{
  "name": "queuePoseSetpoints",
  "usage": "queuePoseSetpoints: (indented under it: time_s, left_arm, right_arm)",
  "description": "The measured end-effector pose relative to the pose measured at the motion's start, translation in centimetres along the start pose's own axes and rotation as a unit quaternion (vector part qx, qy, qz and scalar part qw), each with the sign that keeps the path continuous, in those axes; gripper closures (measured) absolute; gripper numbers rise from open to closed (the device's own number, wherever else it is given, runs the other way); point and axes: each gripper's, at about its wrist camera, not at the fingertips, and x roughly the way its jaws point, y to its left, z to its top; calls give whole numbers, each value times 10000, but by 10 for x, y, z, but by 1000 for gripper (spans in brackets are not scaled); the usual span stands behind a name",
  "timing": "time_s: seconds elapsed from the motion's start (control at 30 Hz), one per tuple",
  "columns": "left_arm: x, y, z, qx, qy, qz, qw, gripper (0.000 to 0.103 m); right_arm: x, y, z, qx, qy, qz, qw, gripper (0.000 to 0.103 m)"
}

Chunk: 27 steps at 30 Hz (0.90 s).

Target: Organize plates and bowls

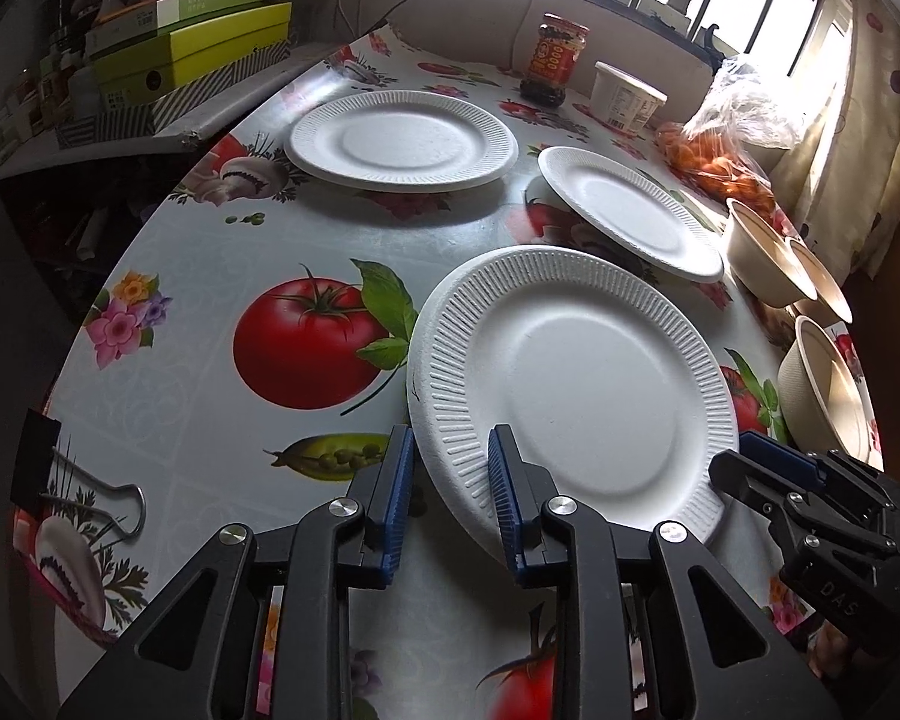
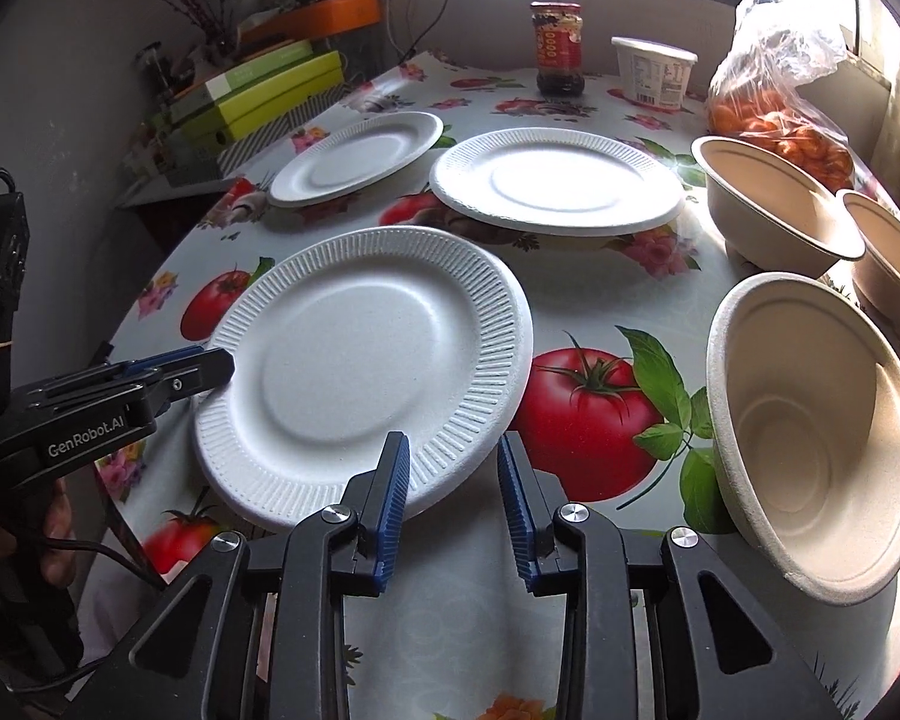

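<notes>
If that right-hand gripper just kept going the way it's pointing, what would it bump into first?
Probably the near rim of the closest white plate: the right gripper straddles its edge, one of its fingers over the rim, the other over the tablecloth. Depth is hard to judge; it may already be gripping it.

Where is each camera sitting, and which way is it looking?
Left wrist: on the left hand-held gripper, looking down across the table at the near plate it pinches; the right hand-held gripper shows too.
Right wrist: on the right hand-held gripper, facing that plate's other edge; the hand holding the left one shows.
Shared: the near plate, both hand-held grippers, the jar.
</notes>
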Motion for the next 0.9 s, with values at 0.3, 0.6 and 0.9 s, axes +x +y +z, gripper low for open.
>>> queuePoseSetpoints:
  time_s: [0.3,0.6,0.9]
  left_arm:
    - [-4,23,5,-184,-67,224,9996,76]
    - [-5,41,11,-299,-94,429,9986,76]
    - [-4,48,16,-393,-47,470,9981,76]
  right_arm:
    - [18,18,17,-159,111,188,9996,73]
    - [33,33,29,-291,187,342,9988,73]
    - [38,38,34,-279,216,437,9984,73]
